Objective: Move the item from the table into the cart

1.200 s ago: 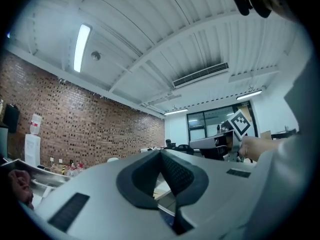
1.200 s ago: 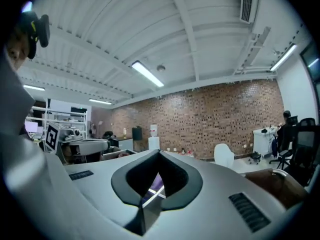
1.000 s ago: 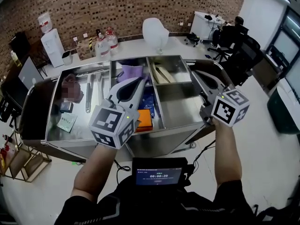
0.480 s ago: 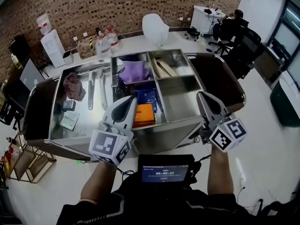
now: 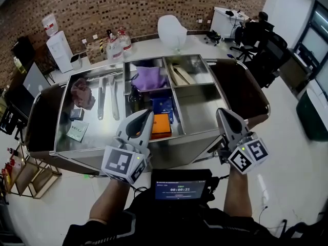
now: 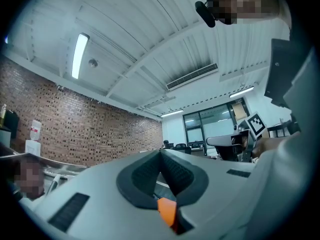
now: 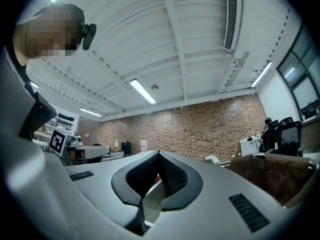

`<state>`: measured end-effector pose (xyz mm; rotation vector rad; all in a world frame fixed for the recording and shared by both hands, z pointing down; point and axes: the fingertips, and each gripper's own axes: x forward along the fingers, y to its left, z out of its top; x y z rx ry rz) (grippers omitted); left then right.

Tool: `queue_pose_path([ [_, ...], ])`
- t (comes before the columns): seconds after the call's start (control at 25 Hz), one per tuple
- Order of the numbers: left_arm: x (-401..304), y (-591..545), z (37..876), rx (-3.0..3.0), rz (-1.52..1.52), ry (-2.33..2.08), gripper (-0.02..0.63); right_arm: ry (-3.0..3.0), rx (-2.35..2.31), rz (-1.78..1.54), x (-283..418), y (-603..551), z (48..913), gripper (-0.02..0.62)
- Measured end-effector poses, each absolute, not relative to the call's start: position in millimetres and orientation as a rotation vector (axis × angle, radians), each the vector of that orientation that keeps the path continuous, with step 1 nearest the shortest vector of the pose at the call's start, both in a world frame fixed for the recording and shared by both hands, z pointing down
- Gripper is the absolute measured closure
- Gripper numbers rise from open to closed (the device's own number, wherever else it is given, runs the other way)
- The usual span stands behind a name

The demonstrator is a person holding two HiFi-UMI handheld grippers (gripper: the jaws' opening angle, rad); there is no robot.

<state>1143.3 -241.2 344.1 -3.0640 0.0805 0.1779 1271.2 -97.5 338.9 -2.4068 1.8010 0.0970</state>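
A steel cart (image 5: 192, 137) stands in front of me, divided into compartments. It holds a purple cloth (image 5: 148, 78), a blue box (image 5: 163, 105), an orange box (image 5: 161, 125) and a dark bottle (image 5: 134, 99). My left gripper (image 5: 149, 114) hovers over the cart's near edge by the orange box, shut and empty; in its own view the left gripper (image 6: 161, 151) tilts up at the ceiling. My right gripper (image 5: 220, 110) is at the cart's near right corner, shut with nothing in it. The right gripper view shows the right gripper (image 7: 159, 154) pointing up at a brick wall.
The cart's left tray carries a reddish cloth (image 5: 82, 92), metal tongs (image 5: 107, 94) and a small packet (image 5: 77, 131). Its back right bin holds pale utensils (image 5: 179, 76). Brown side flaps (image 5: 246, 88) hang at both ends. A white counter (image 5: 148, 47) with water bottles (image 5: 115, 47) runs behind.
Both grippers have drawn back toward me from over the cart to its near edge. The right gripper has turned so its jaws now show.
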Motion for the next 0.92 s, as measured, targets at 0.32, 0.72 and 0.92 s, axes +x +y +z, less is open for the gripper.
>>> queue_pose_path([
  [0.32, 1141, -241, 352, -3.059, 0.165, 0.084, 0.601, 1.819, -2.396, 0.102, 1266, -101, 345, 0.586],
  [0.72, 1140, -249, 356, -3.077, 0.173, 0.103, 0.601, 1.822, -2.4, 0.102, 1266, -107, 349, 0.586],
  [0.92, 1152, -250, 350, -3.043, 0.158, 0.086, 0.601, 1.822, -2.397, 0.116, 1277, -111, 343, 0.586],
])
